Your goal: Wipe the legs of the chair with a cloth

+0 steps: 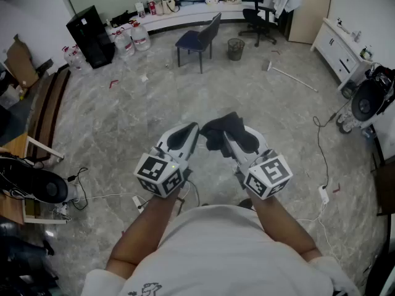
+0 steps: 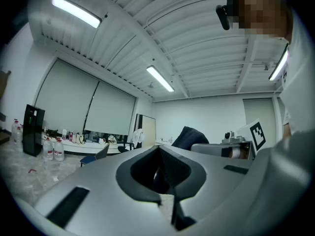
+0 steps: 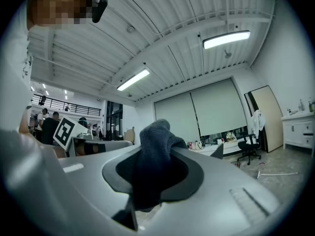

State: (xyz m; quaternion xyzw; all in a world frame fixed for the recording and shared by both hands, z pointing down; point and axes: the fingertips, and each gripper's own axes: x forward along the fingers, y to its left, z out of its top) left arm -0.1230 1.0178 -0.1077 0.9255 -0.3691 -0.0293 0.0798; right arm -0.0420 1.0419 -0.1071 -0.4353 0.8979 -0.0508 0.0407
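I hold right gripper fingers clamped on cloth, wad leading, ready to wipe; left gripper fingers together, empty, spare; chair well apart, legs not yet reached.

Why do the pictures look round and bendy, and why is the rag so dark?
Both gripper views: a wide-angle lens bows the ceiling ribs and blacks out the corners; the ceiling lamp burns out white. Right gripper view: the cloth sits close, dark and soft-edged. Head view: even light, faint shadows, curved edges.
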